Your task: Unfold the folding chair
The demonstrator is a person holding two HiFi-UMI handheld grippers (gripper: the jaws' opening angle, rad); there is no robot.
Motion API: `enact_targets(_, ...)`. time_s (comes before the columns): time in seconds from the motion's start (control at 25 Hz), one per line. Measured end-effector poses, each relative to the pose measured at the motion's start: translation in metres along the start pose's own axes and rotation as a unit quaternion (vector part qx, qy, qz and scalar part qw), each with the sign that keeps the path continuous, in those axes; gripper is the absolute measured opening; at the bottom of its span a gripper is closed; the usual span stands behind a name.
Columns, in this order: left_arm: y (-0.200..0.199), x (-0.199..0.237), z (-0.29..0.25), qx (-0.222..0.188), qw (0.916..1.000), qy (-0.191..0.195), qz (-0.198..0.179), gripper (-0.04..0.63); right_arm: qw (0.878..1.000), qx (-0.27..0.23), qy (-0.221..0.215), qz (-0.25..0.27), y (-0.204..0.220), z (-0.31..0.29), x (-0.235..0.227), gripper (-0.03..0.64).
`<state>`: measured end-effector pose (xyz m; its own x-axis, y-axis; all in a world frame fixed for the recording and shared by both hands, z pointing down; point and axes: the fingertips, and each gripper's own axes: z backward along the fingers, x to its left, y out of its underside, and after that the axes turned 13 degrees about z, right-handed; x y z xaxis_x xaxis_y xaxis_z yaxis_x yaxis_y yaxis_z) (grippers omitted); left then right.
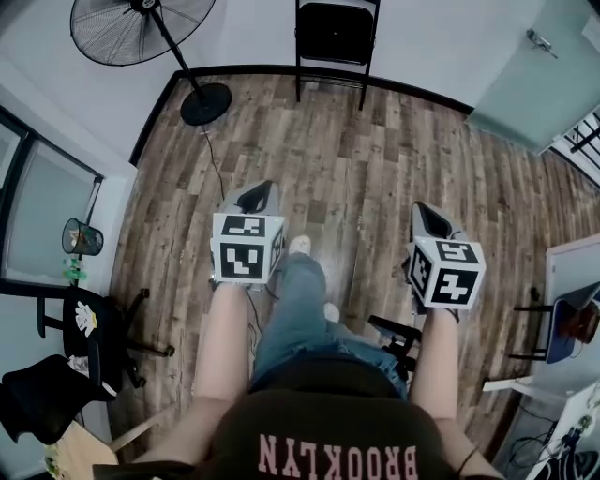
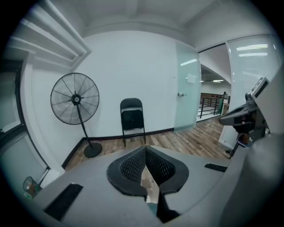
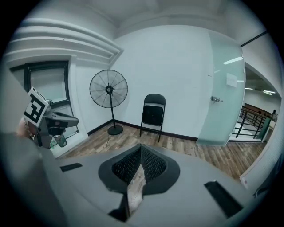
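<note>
**A:** How far along was the job?

**B:** Not begun, by my reading. A wooden floor (image 1: 375, 159) ran up to the white wall (image 2: 133, 62), and the chair (image 1: 336, 37) stood against that wall, well apart from both grippers. Its seat looked tipped up flat against the back, so I took it as folded.

**A:** What stood around it?

**B:** A frosted glass door (image 3: 222, 88) was to the chair's right. A tall pedestal fan (image 1: 141, 28) was to the chair's left, near the corner, with its cord trailing over the boards.

**A:** And the grippers?

**B:** The person held the left gripper (image 1: 256, 197) and the right gripper (image 1: 429, 217) out in front, side by side. Both faced the chair and were tipped somewhat downward. The left fingers (image 2: 133, 166) were pressed together with nothing between them. The right fingers (image 3: 153, 166) were also together and empty.

**A:** So which step was in hand?

**B:** The approach, I'd say. The next move called for walking up to the chair and parting the fingers. One gripper would then take the top of the back while the other pressed the seat's front edge down. The chair would need steadying, since its legs might slide on the smooth boards.
</note>
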<state>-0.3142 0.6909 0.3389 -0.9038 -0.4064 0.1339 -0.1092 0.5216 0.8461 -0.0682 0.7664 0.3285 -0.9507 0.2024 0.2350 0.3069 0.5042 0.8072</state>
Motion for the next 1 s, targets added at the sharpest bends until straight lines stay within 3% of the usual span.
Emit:
enact_targets(0.2,-0.019,0.021,-0.026,0.001,0.9998,0.002,0.019,-0.001,1.0,0.006,0.002,-0.028,-0.017,-0.032,-0.008,0.003)
enact_targets(0.24,-0.024,0.023,-0.035,0.004,0.9997,0.003,0.024,0.032,0.999,0.009,-0.008,-0.031,-0.022,-0.041,-0.007,0.016)
enact_targets(0.28,-0.029,0.026,-0.045,0.007,0.9995,0.005,0.03,0.16,0.999,0.008,-0.018,-0.036,-0.027,-0.051,-0.007,0.121)
enact_targets(0.32,-0.035,0.028,-0.056,0.009,0.9993,0.004,0.036,0.315,0.999,0.002,-0.026,-0.044,-0.033,-0.062,-0.008,0.273)
enact_targets(0.36,-0.04,0.032,-0.068,0.01,0.9991,0.0,0.042,0.423,0.998,-0.006,-0.028,-0.051,-0.039,-0.072,-0.01,0.378)
enact_targets(0.4,-0.045,0.037,-0.079,0.01,0.9989,-0.008,0.046,0.505,0.998,-0.013,-0.026,-0.056,-0.044,-0.082,-0.013,0.434)
enact_targets(0.48,-0.056,0.048,-0.1,0.014,0.9984,-0.023,0.049,0.564,0.998,-0.013,-0.015,-0.053,-0.055,-0.102,-0.02,0.49)
enact_targets(0.6,-0.075,0.062,-0.128,0.018,0.9977,-0.025,0.06,0.571,0.999,-0.003,-0.011,-0.042,-0.073,-0.131,-0.028,0.529)
enact_targets(1.0,-0.138,0.094,-0.203,0.014,0.9978,-0.004,0.064,0.572,0.997,-0.017,-0.015,-0.073,-0.141,-0.2,-0.052,0.526)
